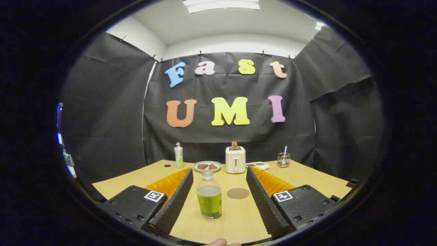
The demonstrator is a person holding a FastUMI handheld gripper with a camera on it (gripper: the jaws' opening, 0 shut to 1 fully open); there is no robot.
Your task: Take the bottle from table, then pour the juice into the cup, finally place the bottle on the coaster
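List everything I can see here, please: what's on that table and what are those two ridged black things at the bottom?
Juice bottle: one, clear with green label, upright between the fingers, untouched.
Coaster: one, brown, round, just beyond the bottle.
Toaster: one, cream, at the table's far side, something in its slot.
Plate: one, pale green, beside the toaster, holding brown food.
Small bottle: one, white and green, far side.
Wire holder: one, far side.
Table: one, light wood.
Gripper: one, open; black ridged fingers.
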